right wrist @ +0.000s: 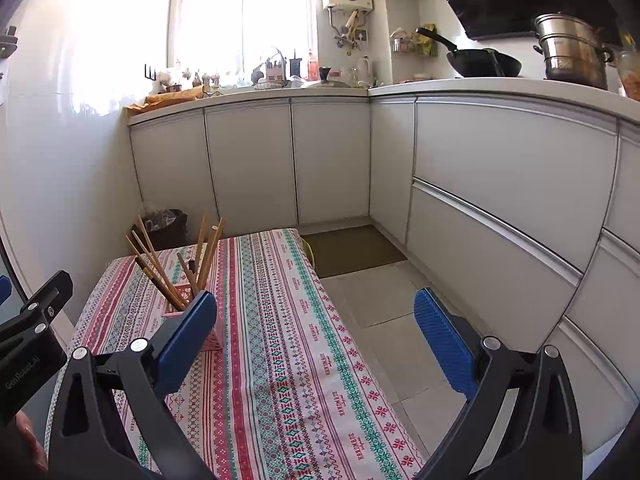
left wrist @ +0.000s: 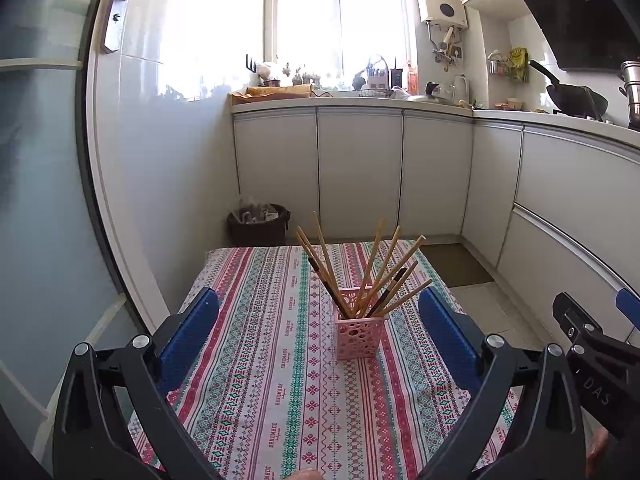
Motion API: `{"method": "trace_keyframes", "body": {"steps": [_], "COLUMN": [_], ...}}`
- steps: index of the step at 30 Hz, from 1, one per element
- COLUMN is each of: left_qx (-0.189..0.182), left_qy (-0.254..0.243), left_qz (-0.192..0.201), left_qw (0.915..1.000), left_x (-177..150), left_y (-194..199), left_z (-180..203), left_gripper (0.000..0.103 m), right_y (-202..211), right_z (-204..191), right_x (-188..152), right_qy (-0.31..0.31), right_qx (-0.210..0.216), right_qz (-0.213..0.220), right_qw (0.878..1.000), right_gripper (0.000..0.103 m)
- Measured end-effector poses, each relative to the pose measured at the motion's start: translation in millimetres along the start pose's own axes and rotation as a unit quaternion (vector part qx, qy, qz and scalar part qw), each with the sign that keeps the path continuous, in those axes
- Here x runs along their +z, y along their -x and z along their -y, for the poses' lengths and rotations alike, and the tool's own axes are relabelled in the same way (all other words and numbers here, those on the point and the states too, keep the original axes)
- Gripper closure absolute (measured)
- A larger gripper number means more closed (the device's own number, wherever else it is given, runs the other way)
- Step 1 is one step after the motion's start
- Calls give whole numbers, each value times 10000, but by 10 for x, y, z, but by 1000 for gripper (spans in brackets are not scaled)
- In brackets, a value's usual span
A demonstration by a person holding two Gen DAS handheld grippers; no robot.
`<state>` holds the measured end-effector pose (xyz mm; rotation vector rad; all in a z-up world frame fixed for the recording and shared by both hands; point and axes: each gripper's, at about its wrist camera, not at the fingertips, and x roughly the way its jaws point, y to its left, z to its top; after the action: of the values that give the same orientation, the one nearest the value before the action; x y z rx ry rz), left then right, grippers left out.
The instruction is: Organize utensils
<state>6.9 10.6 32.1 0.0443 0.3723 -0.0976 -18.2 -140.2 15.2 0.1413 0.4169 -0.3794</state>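
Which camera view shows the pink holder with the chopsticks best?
The left wrist view: the pink holder stands whole and centred between the open left gripper fingers, chopsticks fanned out. In the right wrist view a blue finger of the right gripper hides most of it.

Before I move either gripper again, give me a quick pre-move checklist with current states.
1. Left gripper jaws open, nothing held: ok.
2. Right gripper jaws open, nothing held: ok.
3. Pink holder upright on the tablecloth: ok.
4. Chopsticks all inside the holder, fanned out: ok.
5. Loose utensils left on the tablecloth: none visible, ok.
6. Holder's base footing: cannot tell.
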Motion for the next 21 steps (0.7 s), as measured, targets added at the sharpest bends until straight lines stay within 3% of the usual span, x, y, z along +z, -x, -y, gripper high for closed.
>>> {"method": "trace_keyframes", "body": {"steps": [21], "left_qx": [48], "left_qy": [-95], "left_qz": [-44], "left_qw": [9999], "left_x": [-34], "left_y": [-20], "left_z": [45], "left_gripper": [7], "right_y": [8], "right_z": [14], "right_x": [-10], "right_qy": [2], "right_qx": [34], "right_qz": [-36], "right_qw": [10000], "right_gripper": [7]}}
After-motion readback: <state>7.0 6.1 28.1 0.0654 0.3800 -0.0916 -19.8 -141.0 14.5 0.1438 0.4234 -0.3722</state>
